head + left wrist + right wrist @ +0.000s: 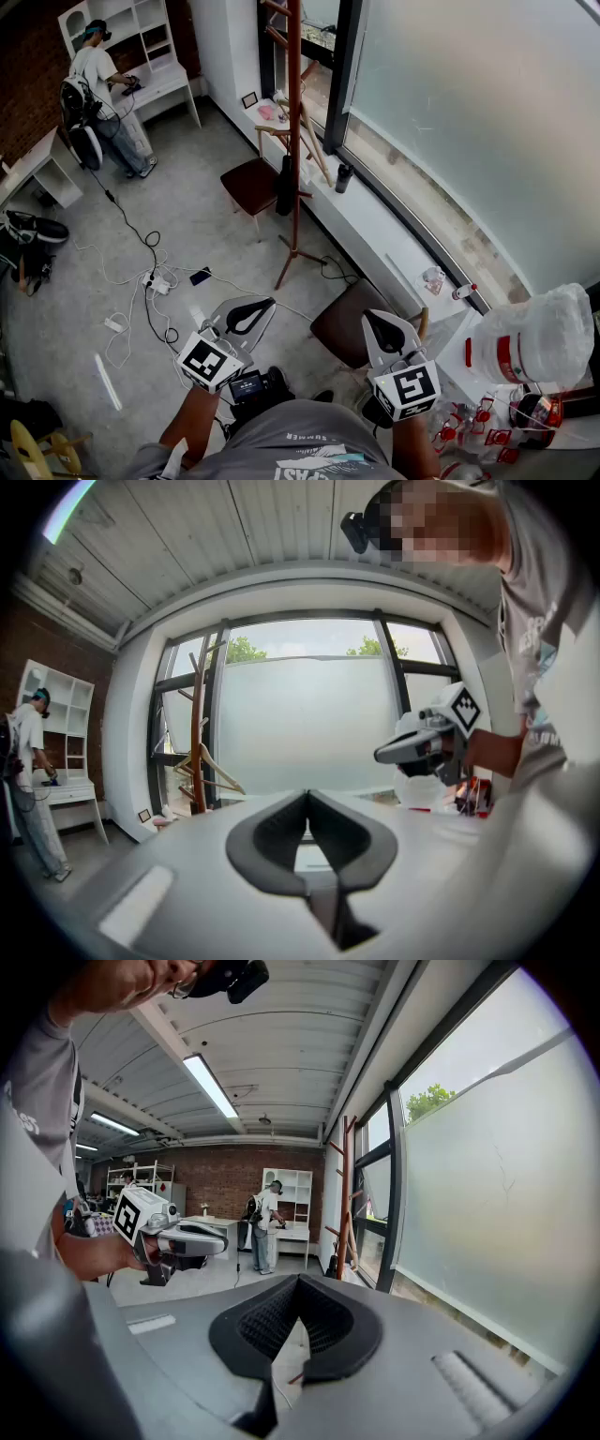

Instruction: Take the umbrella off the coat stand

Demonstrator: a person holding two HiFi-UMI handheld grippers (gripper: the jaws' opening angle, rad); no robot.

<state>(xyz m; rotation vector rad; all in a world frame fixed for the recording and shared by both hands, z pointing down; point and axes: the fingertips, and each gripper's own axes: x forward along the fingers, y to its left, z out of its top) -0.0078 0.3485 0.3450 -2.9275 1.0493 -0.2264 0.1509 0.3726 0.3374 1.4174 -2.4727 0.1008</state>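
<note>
A tall reddish-brown wooden coat stand rises on splayed legs beside the frosted glass window, at the far side of the grey floor. The folded black umbrella hangs straight down against the lower half of the pole, above the legs and just beside a dark brown square stool. A bare wooden clothes hanger also hangs from the stand, higher up on the window side.

Both grippers are held low and close to the person's body, well apart from the stand and pointing roughly towards it. The left gripper has its dark padded jaws pressed together at the tips with nothing between them. The right gripper likewise has its jaws closed tip to tip and empty (a small gap shows lower down between the curved pads, but the tips meet).

A second brown stool stands near the right gripper, and a large clear plastic water bottle sits to its right. White cables and power strips trail over the floor. In the far corner another person stands at a white desk with shelves.
</note>
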